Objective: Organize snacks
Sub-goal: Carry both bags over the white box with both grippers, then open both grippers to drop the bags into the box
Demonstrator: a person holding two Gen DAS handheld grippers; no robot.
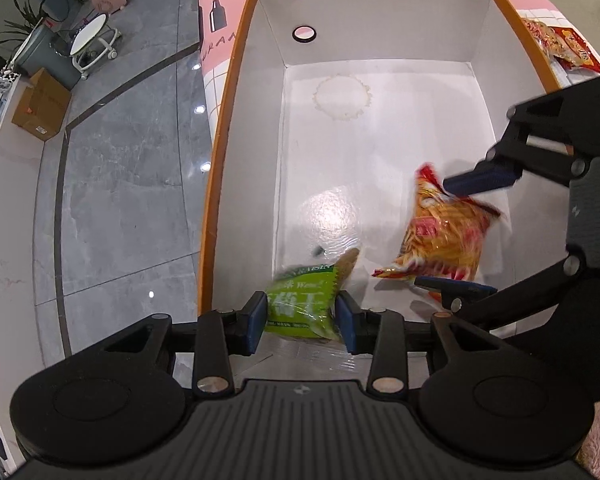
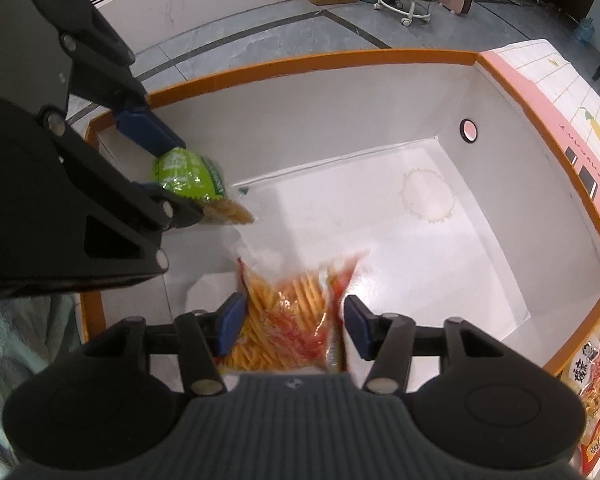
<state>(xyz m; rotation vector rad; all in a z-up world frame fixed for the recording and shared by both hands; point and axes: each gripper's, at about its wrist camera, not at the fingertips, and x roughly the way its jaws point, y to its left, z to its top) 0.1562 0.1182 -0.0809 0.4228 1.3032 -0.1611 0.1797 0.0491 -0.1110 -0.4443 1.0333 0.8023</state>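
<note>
Holding: left gripper (image 1: 302, 318) clamps the green snack pack (image 1: 302, 304); right gripper (image 2: 294, 326) stands apart around the orange snack bag (image 2: 288, 320), both over the box (image 1: 380, 12). Risk: the blurred orange bag may slip free and land crooked.

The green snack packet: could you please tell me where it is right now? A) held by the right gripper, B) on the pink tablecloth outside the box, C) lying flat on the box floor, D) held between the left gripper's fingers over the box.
D: the green snack packet sits between the left gripper fingers, above the white-lined box.
</note>
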